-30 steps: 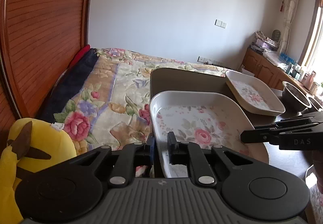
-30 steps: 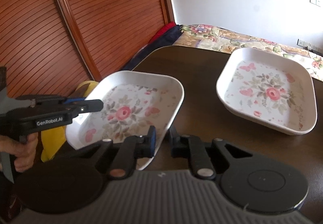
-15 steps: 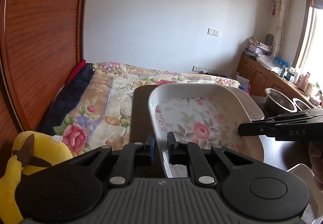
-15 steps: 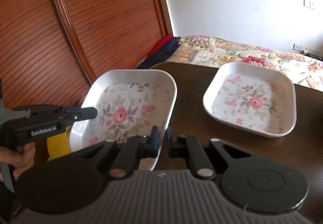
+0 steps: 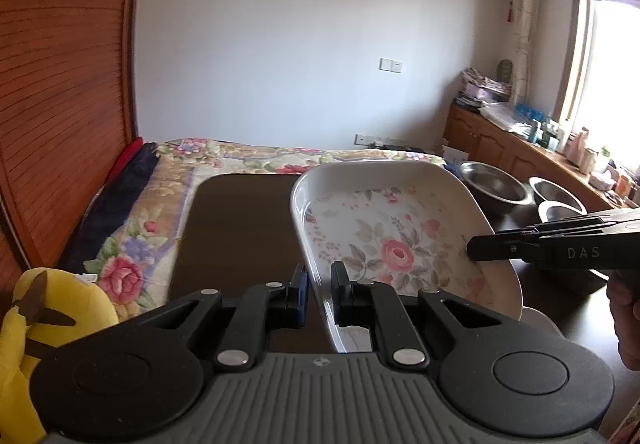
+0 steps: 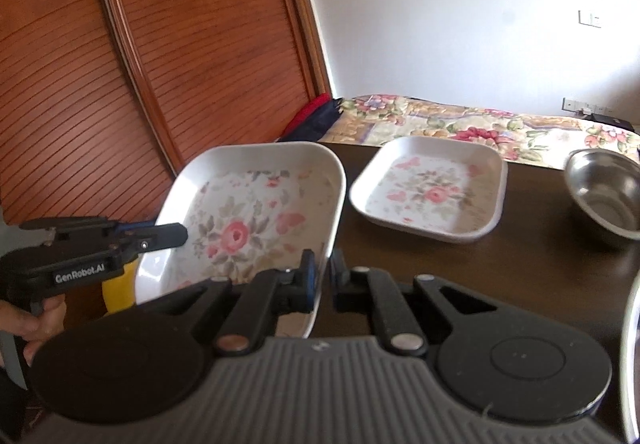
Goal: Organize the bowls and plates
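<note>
A white square plate with a rose pattern (image 5: 396, 240) hangs tilted above the dark table (image 5: 240, 228), held from both sides. My left gripper (image 5: 320, 284) is shut on its near left rim. My right gripper (image 6: 325, 276) is shut on the plate's (image 6: 248, 219) right rim. Each gripper shows in the other's view: the right one (image 5: 476, 250) over the plate's right edge, the left one (image 6: 178, 235) at its left edge. A second matching plate (image 6: 432, 191) lies flat on the table beyond. Two steel bowls (image 5: 492, 185) (image 5: 556, 195) stand at the far right.
A bed with a floral quilt (image 5: 256, 157) runs along the table's far and left sides. A yellow plush toy (image 5: 36, 320) lies at the near left, below wooden slatted doors (image 6: 160, 63). Another white rim (image 6: 630, 344) shows at the near right. A cluttered sideboard (image 5: 520, 147) stands under the window.
Both grippers have risen and carried the plate to the right over the table. In the left view it now hides the second plate. A steel bowl has come into the right view.
</note>
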Tool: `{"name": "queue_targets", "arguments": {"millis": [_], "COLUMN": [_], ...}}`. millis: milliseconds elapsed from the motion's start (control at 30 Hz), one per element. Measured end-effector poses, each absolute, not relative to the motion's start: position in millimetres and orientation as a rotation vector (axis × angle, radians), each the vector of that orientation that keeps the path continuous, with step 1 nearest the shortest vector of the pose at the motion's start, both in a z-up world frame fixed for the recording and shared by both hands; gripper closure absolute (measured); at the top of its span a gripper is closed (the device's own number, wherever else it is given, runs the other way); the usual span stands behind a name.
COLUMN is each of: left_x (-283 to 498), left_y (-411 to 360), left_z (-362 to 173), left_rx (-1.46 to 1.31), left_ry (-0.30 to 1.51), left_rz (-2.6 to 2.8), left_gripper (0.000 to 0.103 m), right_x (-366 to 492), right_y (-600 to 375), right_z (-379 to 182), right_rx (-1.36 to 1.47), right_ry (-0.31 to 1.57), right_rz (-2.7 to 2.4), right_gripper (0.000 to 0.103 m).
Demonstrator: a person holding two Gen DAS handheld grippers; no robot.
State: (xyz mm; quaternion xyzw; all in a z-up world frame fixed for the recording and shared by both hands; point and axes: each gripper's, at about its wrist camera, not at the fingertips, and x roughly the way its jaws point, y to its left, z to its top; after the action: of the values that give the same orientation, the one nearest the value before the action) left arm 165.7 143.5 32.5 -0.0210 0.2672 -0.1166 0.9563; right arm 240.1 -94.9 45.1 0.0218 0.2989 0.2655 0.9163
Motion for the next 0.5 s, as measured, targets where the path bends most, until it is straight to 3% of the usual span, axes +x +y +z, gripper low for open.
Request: {"name": "queue_targets", "arguments": {"millis": [500], "left_x": [121.1], "left_y": [88.6], "left_z": [32.7], "left_rx": [0.019], "left_ry": [0.534], "left_rz": [-0.283], "left_gripper": [0.063], "right_x": [193.0], "right_y": [-162.5], "right_z": [41.3], "right_rx": [0.090], "right_ry": [0.580], "right_rz": [0.502], "right_gripper": [0.094]}}
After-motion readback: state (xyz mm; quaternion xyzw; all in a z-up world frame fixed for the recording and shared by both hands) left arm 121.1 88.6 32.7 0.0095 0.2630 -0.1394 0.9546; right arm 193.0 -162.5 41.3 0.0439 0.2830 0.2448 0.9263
